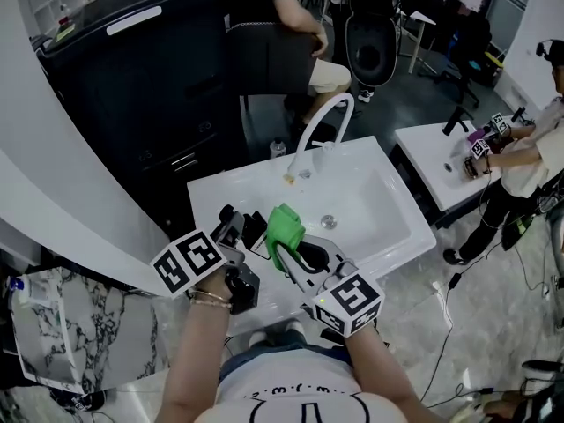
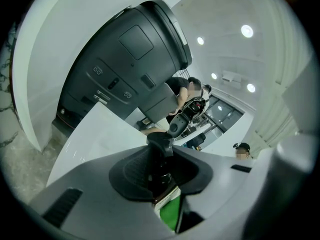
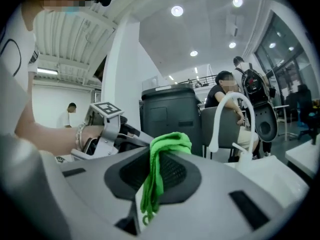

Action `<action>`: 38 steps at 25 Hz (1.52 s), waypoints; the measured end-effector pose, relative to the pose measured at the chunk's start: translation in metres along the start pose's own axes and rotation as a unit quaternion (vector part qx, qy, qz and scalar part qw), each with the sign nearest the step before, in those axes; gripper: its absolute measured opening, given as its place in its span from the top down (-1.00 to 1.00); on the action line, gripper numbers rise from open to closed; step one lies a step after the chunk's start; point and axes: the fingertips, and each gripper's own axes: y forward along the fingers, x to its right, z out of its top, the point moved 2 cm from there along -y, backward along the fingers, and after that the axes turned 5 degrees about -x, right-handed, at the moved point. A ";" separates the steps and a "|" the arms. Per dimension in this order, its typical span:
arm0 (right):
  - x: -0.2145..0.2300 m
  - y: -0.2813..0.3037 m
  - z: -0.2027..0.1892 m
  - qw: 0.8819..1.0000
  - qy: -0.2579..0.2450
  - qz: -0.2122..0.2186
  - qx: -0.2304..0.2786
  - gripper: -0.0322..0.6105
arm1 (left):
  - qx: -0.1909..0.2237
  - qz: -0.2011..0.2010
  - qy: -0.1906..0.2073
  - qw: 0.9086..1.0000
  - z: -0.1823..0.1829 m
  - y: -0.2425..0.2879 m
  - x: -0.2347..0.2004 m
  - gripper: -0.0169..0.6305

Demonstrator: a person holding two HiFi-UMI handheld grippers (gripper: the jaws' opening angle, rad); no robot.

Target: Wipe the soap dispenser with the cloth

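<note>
Over the near rim of the white sink, my left gripper (image 1: 241, 238) is shut on a black soap dispenser (image 1: 255, 230). In the left gripper view its black pump neck (image 2: 160, 145) is pinched between the jaws, with green cloth (image 2: 171, 211) showing just beneath. My right gripper (image 1: 293, 256) is shut on the bunched bright green cloth (image 1: 285, 226), which sits right beside the dispenser. In the right gripper view the cloth (image 3: 161, 160) hangs over the jaws, and the left gripper (image 3: 109, 125) is close by on the left.
The white sink (image 1: 388, 227) has a curved white faucet (image 1: 322, 123) at its far edge and a drain (image 1: 329, 222). A dark cabinet (image 1: 132, 69) stands behind on the left. A seated person (image 1: 295, 25) and another person with grippers (image 1: 529, 157) are nearby.
</note>
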 end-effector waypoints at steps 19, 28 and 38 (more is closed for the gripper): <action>0.000 0.026 -0.054 0.994 0.005 -0.023 -0.109 0.75 | 0.003 -0.002 0.018 1.000 0.005 -0.005 0.006 0.65; 0.034 0.003 -0.068 0.987 0.046 -0.093 -0.126 0.75 | 0.025 -0.051 0.096 0.994 0.011 -0.012 0.021 0.65; 0.027 -0.015 -0.026 0.997 0.018 -0.062 -0.046 0.75 | 0.114 -0.165 0.328 0.923 0.018 -0.042 0.040 0.66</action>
